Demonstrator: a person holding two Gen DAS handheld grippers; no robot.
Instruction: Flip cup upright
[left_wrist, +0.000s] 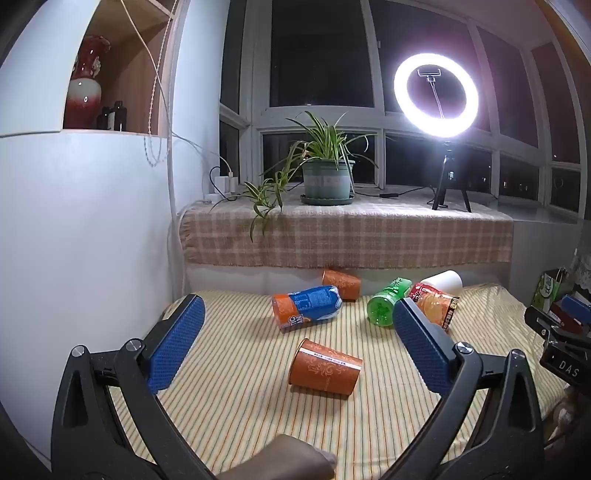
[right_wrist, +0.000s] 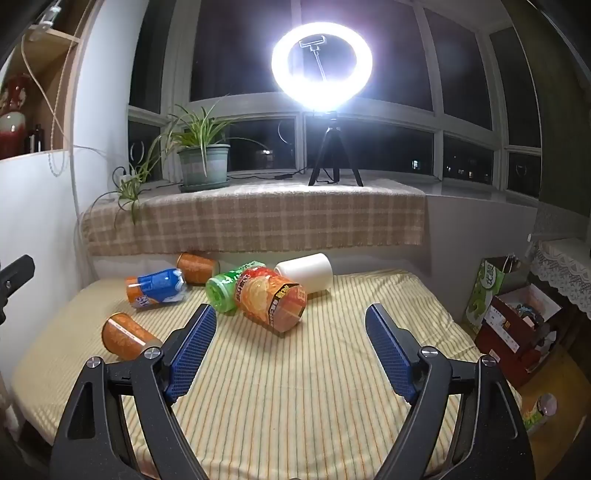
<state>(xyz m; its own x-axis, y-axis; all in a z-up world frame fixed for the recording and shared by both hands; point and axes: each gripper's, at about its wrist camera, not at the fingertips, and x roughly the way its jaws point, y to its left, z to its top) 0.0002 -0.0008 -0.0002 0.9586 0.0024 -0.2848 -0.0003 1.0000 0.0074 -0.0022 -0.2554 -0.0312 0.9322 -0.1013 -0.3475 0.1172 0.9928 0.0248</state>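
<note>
Several cups lie on their sides on a striped cloth. Nearest my left gripper is an orange patterned cup, lying just ahead between the open blue pads. It also shows at the left in the right wrist view. Farther back lie an orange-and-blue cup, another orange cup, a green cup, a red-orange printed cup and a white cup. My right gripper is open and empty, just short of the red-orange printed cup.
A ledge with a checked cloth carries a potted plant and a lit ring light on a tripod. A white wall stands at the left. Boxes and a bag stand to the right of the surface.
</note>
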